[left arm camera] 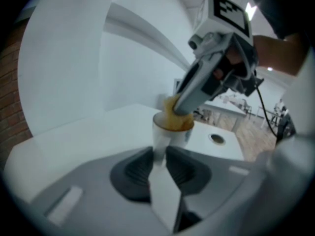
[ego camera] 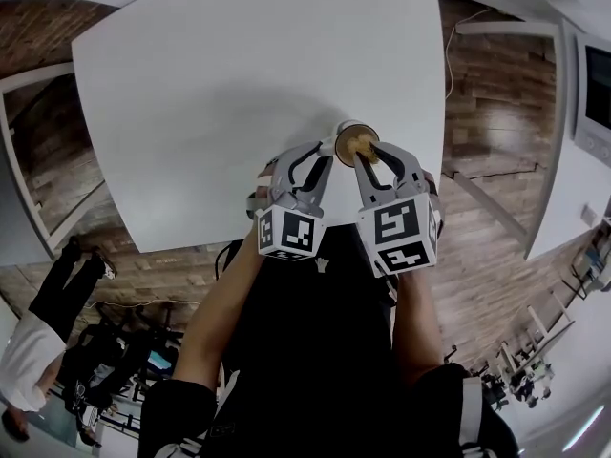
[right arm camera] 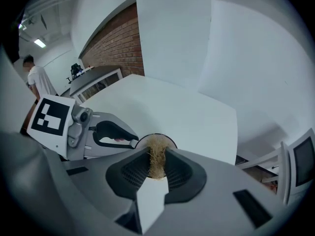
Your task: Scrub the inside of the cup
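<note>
Translucent cup [left arm camera: 172, 134], perhaps plastic; coarse fibre scrubber [right arm camera: 156, 160]; matt white table [ego camera: 239, 84].

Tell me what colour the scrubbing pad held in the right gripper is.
Straw-yellow to tan. The fibrous scrubbing pad shows best in the right gripper view.

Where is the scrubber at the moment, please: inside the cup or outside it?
Inside: the right gripper pinches the tan scrubber, and its fibres fill the open mouth of the cup.

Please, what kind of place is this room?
Probably an indoor lab or workshop rather than a home kitchen. It has a large white table, a brick wall, a wood-plank floor, and what looks like equipment standing on the floor nearby.
</note>
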The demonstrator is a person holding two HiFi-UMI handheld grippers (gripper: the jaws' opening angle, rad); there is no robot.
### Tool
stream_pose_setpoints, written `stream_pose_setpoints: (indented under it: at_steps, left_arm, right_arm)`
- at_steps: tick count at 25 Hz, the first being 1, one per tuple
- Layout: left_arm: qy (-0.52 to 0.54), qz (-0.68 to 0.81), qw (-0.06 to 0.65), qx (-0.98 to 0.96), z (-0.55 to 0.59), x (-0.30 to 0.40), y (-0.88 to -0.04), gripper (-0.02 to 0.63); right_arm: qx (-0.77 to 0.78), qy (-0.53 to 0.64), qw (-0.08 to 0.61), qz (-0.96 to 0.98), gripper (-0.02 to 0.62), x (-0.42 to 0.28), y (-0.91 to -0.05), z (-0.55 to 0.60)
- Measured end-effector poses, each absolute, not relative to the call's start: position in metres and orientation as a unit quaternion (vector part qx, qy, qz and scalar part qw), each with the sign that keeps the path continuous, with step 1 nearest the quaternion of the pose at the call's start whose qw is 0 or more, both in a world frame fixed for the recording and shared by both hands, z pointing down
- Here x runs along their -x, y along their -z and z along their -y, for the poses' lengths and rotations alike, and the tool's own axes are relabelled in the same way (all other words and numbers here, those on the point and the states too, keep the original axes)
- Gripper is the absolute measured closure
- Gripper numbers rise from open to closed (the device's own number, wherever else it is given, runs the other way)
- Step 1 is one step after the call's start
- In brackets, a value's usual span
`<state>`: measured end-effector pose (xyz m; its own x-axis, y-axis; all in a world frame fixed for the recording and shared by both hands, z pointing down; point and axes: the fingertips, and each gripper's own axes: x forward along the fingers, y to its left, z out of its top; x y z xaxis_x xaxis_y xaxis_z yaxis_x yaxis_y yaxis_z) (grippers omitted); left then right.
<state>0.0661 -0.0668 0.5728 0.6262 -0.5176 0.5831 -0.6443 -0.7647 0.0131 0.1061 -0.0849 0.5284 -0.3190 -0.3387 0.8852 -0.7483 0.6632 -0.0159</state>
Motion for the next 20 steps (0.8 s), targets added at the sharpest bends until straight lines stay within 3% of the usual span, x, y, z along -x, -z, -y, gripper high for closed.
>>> stream_pose_setpoints:
  at_steps: [8,15,20]
  left_arm:
    - [-0.289,0.326,0.110,-0.894,0.067,-0.067,-0.573,0.523]
    - [-0.291,0.323,0.115,-0.893,0.059,-0.073,-0.573,0.533]
    - [-0.292,0.328,0.121,-0.890,0.058,-0.075,-0.572,0.534]
  right_arm:
    - [-0.317,-0.203,0.520,0.767,0.528,-0.093,-0.564,0.093]
    - [-0.367,-0.309,0.363,0.799,0.531,-0.092,-0.540,0.098]
    - [-0.361,-0.315,0.394,0.784,0.532,-0.091,-0.557,0.097]
